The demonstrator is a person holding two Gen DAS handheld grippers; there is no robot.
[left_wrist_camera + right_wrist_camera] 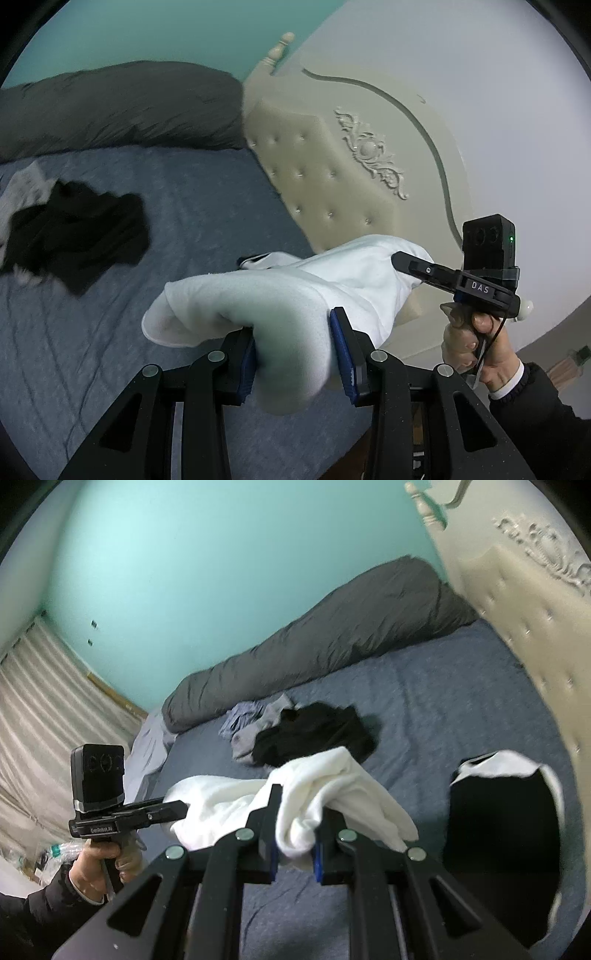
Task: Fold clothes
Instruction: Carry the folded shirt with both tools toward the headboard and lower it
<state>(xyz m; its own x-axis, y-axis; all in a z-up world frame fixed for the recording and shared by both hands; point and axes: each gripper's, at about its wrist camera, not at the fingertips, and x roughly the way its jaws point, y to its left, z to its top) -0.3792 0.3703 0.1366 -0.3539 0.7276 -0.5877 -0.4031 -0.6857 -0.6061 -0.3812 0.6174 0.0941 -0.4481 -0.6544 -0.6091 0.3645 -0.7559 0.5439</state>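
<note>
A white garment (280,295) hangs bunched in the air above the bed, stretched between both grippers. My left gripper (295,362) is shut on one thick bunch of it, blue pads pressing each side. In the left wrist view my right gripper (400,260) bites the far end of the cloth, held by a hand (480,343). In the right wrist view my right gripper (295,849) is shut on a fold of the white garment (332,786), while my left gripper (183,808) grips its left end.
A black garment (77,236) (314,731) lies crumpled on the blue bed sheet (207,192), beside grey and blue clothes (255,720). A black-and-white folded item (506,834) lies by the cream tufted headboard (325,177). A grey duvet (314,635) runs along the teal wall.
</note>
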